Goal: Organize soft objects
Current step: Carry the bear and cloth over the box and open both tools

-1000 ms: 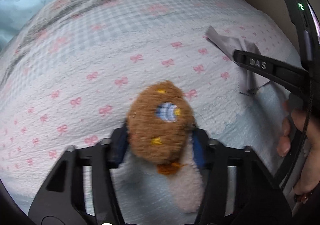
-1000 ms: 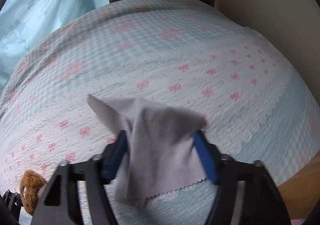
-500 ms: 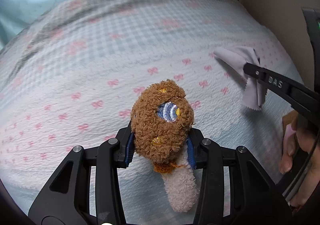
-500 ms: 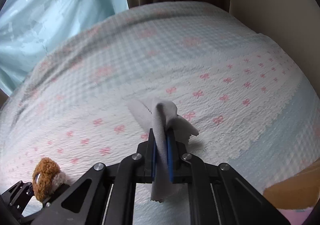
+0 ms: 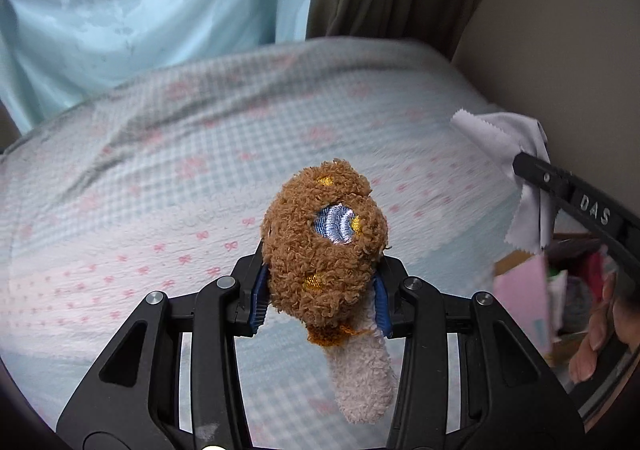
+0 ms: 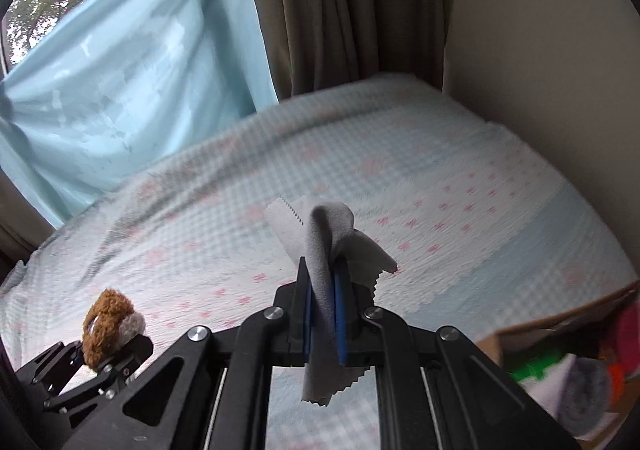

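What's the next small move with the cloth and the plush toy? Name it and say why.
Probably carry both toward the cardboard box at lower right. The right gripper is shut on the grey cloth, the left gripper clamps the plush toy, both clear of the bedspread; the box already holds soft things.

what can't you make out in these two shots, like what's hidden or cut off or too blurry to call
- Cardboard box: right wrist view, cut off by the frame's edge; its contents are blurred, colours only.
- Plush toy: left wrist view, its lower body is hidden behind the left gripper, so what it depicts is unclear.
- Grey cloth: bunched in the right gripper, full shape unreadable.
- Bedspread: print smeared by blur.
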Demonstrator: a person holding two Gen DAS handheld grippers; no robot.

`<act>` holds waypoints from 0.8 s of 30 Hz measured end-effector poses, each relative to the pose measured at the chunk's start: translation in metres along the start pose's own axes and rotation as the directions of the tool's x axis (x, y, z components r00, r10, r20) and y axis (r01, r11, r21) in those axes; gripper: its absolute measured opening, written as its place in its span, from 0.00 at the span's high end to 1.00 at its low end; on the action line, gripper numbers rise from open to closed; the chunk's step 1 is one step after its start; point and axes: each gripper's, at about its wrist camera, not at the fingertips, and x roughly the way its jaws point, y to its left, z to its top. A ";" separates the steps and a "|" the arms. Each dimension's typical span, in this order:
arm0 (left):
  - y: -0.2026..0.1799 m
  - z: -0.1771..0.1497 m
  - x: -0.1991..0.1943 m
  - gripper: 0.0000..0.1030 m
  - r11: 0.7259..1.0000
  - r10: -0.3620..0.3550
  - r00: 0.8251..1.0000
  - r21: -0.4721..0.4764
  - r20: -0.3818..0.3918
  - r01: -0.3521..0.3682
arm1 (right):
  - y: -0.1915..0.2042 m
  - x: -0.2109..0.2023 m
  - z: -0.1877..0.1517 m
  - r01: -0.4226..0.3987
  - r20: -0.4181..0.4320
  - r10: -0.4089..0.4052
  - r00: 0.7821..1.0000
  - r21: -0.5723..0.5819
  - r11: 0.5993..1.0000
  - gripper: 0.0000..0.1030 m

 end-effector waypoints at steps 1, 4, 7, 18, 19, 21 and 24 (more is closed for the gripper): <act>-0.004 0.002 -0.013 0.63 1.000 -0.002 1.000 0.000 0.009 0.002 | 0.000 -0.015 0.002 -0.002 0.006 0.002 1.000 0.002 1.000 0.92; -0.014 0.007 -0.052 0.63 1.000 -0.006 0.999 -0.001 0.035 0.006 | -0.002 -0.055 0.006 -0.006 0.020 0.006 1.000 0.006 1.000 0.92; -0.027 0.012 -0.090 0.63 1.000 -0.016 0.998 -0.002 0.061 0.016 | -0.008 -0.102 0.008 -0.014 0.036 0.013 0.999 0.022 1.000 0.92; -0.112 0.017 -0.168 0.63 0.992 -0.096 0.992 0.092 0.084 0.088 | -0.057 -0.217 0.002 0.049 0.083 -0.054 0.995 0.062 0.997 0.92; -0.122 0.017 -0.171 0.63 0.990 -0.103 0.991 0.103 0.085 0.094 | -0.064 -0.224 0.001 0.057 0.085 -0.063 0.994 0.067 0.996 0.92; -0.144 0.016 -0.174 0.63 0.986 -0.122 0.989 0.124 0.080 0.112 | -0.080 -0.237 -0.002 0.077 0.088 -0.084 0.993 0.078 0.994 0.92; -0.175 0.014 -0.173 0.63 0.980 -0.142 0.989 0.147 0.051 0.134 | -0.106 -0.247 -0.006 0.100 0.083 -0.108 0.991 0.097 0.990 0.92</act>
